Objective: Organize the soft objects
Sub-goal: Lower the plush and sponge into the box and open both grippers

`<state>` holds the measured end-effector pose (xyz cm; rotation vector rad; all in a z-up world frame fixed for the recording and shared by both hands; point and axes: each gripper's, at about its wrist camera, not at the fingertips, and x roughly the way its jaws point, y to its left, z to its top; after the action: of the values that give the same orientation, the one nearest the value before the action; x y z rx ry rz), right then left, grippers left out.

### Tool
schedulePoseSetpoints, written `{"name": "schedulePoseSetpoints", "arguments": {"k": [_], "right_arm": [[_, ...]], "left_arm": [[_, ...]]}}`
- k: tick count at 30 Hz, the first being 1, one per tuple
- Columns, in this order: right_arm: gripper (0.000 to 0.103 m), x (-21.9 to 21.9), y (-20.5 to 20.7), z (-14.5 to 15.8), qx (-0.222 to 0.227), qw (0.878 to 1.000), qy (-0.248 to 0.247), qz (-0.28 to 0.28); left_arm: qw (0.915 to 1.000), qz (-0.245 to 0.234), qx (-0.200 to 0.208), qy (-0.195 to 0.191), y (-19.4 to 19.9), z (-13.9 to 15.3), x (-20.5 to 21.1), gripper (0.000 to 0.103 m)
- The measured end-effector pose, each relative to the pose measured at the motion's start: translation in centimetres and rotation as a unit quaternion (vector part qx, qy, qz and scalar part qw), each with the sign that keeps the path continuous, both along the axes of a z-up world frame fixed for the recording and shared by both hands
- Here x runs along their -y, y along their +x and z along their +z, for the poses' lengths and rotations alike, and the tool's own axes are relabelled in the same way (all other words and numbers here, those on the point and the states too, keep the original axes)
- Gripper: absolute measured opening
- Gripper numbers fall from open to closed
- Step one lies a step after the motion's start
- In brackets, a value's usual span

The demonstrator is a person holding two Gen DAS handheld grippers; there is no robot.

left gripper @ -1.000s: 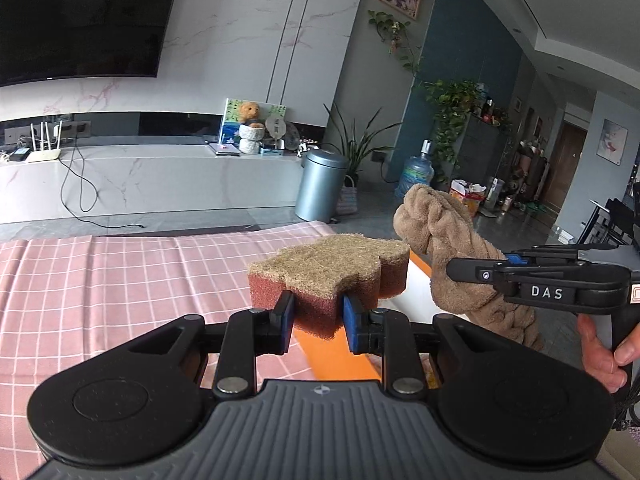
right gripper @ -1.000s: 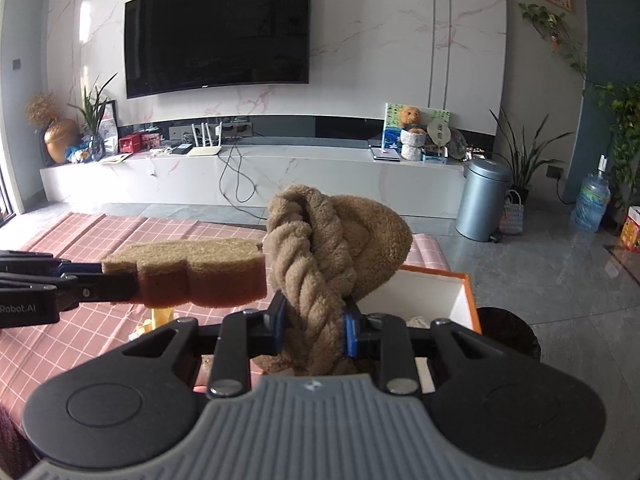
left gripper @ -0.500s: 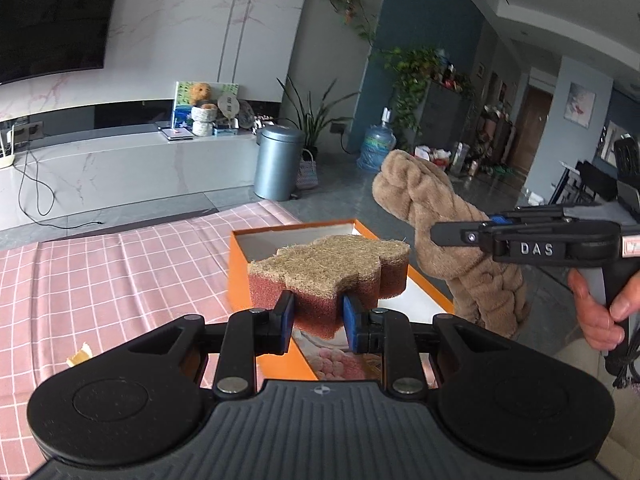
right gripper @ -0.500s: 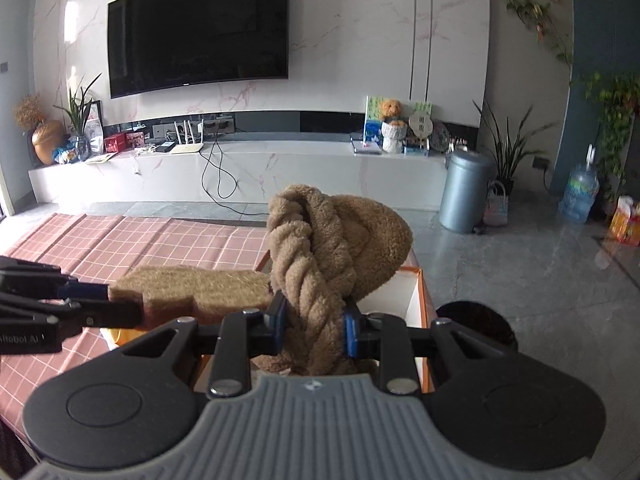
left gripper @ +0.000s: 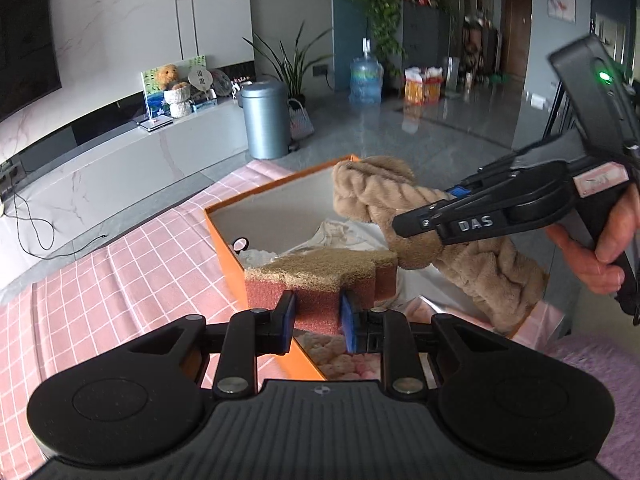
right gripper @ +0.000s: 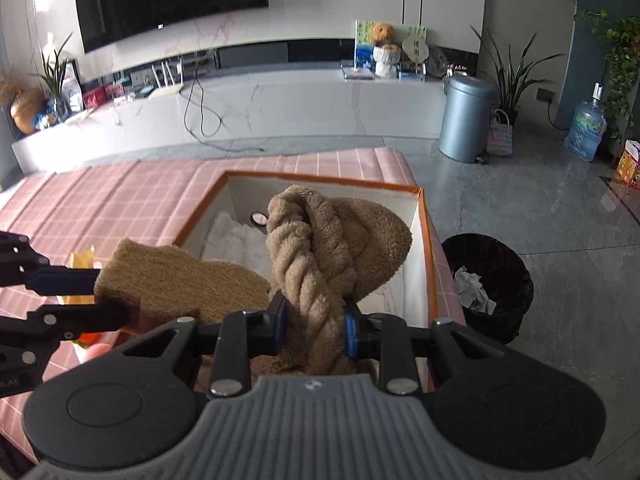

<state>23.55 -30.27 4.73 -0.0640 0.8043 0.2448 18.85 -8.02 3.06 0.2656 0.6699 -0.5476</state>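
My left gripper (left gripper: 317, 317) is shut on a brown-topped red sponge (left gripper: 320, 280) and holds it over the near part of an orange box (left gripper: 224, 240). My right gripper (right gripper: 313, 322) is shut on a tan braided plush cloth (right gripper: 320, 248) and holds it over the same box (right gripper: 428, 240). In the left wrist view the right gripper (left gripper: 424, 222) and the plush cloth (left gripper: 480, 264) hang just right of the sponge. In the right wrist view the sponge (right gripper: 172, 280) and the left gripper (right gripper: 80, 300) sit at the left. White soft items (right gripper: 236, 240) lie inside the box.
The box stands on a pink checked tablecloth (left gripper: 100, 280) near the table's right end. A black waste bin (right gripper: 492, 284) stands on the floor beside the table. A grey bin (right gripper: 466, 116) and a TV bench (right gripper: 280, 104) are farther back.
Both grippers tilted down and moved over the orange box with their loads. The box interior now shows under the sponge and the plush cloth.
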Motion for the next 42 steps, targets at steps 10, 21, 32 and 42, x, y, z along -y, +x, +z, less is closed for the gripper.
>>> {"name": "schedulePoseSetpoints", "arguments": {"k": [10, 21, 32, 42], "right_arm": [[0.032, -1.2, 3.6, -3.6, -0.051, 0.997, -0.06, 0.018], [0.047, -0.8, 2.2, -2.6, -0.043, 0.995, -0.082, 0.037], [0.016, 0.2, -2.7, -0.9, -0.082, 0.989, -0.11, 0.059], [0.009, -0.6, -2.4, -3.8, -0.128, 0.982, -0.128, 0.053]], "left_arm": [[0.9995, -0.016, 0.004, 0.027, 0.7, -1.7, 2.7, 0.025], [0.9987, -0.03, -0.026, 0.032, 0.2, -2.4, 2.8, 0.025], [0.994, -0.066, -0.082, 0.03, -1.1, -3.0, 3.5, 0.016], [0.9917, -0.049, -0.118, -0.013, -1.2, -3.1, 2.3, 0.017]]}}
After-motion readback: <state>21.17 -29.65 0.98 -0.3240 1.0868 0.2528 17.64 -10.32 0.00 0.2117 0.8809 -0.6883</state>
